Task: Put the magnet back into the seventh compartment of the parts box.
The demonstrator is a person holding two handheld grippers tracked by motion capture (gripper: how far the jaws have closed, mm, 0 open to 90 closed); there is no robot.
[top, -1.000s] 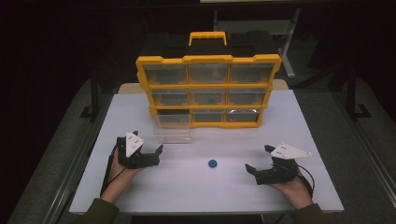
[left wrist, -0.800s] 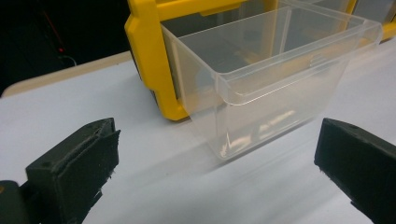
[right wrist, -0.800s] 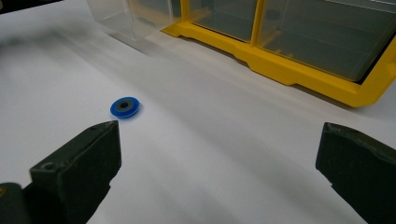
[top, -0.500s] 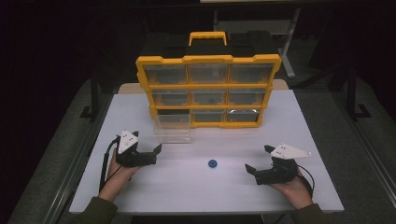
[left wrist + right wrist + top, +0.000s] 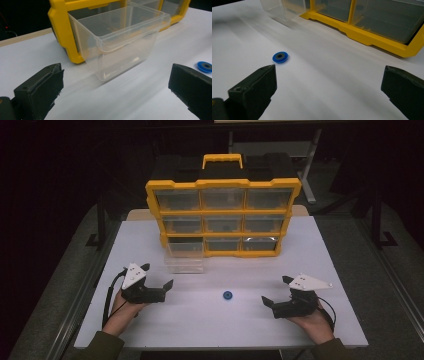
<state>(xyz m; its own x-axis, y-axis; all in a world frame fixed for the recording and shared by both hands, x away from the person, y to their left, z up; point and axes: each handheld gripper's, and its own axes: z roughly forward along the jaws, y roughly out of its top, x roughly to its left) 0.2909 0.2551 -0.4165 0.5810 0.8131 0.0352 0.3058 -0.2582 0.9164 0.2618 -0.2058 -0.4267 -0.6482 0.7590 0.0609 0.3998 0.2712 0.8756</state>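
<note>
Left gripper [image 5: 167, 285], jaws spread wide and empty, resting low on the table [image 5: 150, 245] in the person's left hand [image 5: 125, 307]; it points toward 1 o'clock at the clear drawer [image 5: 117, 37], which is drawn most of the way out of the lower-left bay of the yellow organiser [image 5: 222, 215], its rear still caught in the frame. Right gripper [image 5: 275, 292], jaws likewise parted and holding nothing, aimed toward 10 o'clock at the blue disc [image 5: 280, 57]; the disc lies flat on bare table, well apart from both grippers, near the middle of the table at 4 o'clock from the drawer.

Judged task: disc into drawer, the right gripper likely to fetch it. Risks: the disc is thin and flat, so jaws closing above its rim may skate over it or flick it across the smooth surface; a pinch from too steep an angle could tip it on edge; the drawer, lightly seated and overhanging, may tilt or slide free if the left gripper nudges its front lip.
</note>
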